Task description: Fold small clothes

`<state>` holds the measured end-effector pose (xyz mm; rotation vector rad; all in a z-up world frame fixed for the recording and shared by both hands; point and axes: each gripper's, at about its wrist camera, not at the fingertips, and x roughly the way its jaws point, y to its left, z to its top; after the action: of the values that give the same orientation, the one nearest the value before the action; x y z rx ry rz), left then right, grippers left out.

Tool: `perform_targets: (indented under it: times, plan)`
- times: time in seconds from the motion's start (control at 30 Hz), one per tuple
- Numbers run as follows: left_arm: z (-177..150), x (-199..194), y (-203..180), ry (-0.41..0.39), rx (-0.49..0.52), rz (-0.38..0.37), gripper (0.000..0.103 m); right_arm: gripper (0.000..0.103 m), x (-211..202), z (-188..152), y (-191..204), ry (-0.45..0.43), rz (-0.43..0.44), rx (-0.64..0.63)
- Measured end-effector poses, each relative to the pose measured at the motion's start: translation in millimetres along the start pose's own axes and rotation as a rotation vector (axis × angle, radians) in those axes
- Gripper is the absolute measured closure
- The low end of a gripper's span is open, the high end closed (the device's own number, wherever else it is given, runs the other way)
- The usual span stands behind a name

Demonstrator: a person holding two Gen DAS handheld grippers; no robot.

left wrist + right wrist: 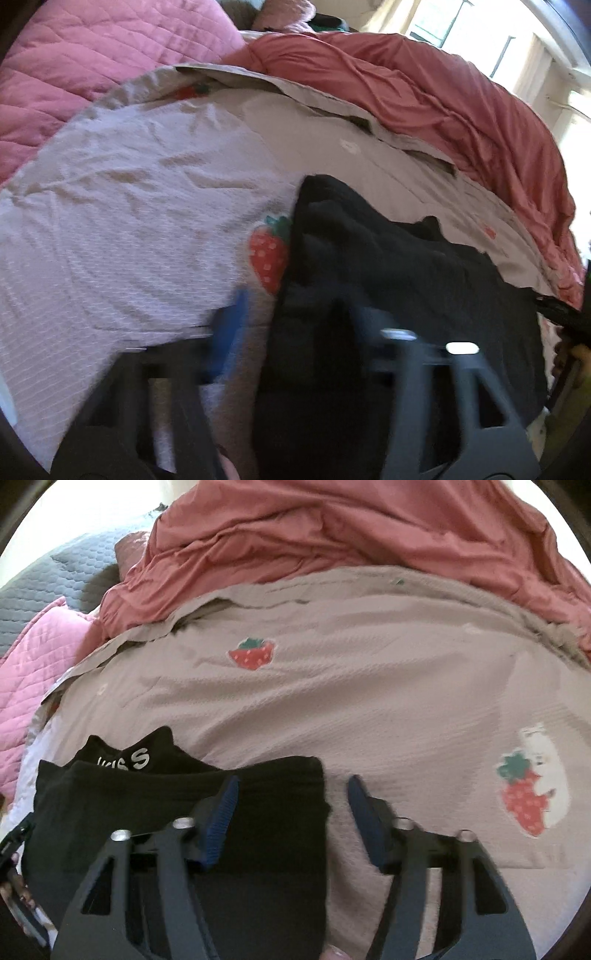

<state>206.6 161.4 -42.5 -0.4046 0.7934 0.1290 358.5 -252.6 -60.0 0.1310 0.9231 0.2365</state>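
Observation:
A small black garment point(177, 812) with white letters lies folded on a beige bedsheet point(369, 709) printed with strawberries. My right gripper point(291, 786) is open above the garment's right edge, its left finger point(221, 805) over the black cloth and its right finger point(364, 812) over the sheet. In the left wrist view the same black garment point(388, 277) lies ahead. My left gripper point(295, 317) is blurred; its left blue pad point(231, 325) is over the sheet and its right finger is over the black cloth, jaws apart.
A crumpled salmon-red duvet point(332, 535) lies along the far side of the bed. A pink quilted blanket point(92, 55) and a grey quilted one point(44, 587) lie at the far left. A bright window point(461, 26) is behind the bed.

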Motion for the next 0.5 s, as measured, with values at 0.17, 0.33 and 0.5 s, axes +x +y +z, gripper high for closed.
perform_targets:
  times: [0.17,0.33,0.5]
  plan:
    - [3.1,-16.3,-10.4,-0.096,0.043,-0.011,0.099,0.091,-13.6,-1.5,0.4,-0.064,0.002,0.000]
    - [6.2,-22.1,-18.0,-0.149,0.081,0.000,0.099,0.091,-23.4,5.8,-7.9,-0.117,0.008,0.035]
    - [4.8,-4.8,-7.9,-0.066,0.043,0.041,0.096,0.089,6.7,-1.2,-3.7,-0.027,-0.082,0.003]
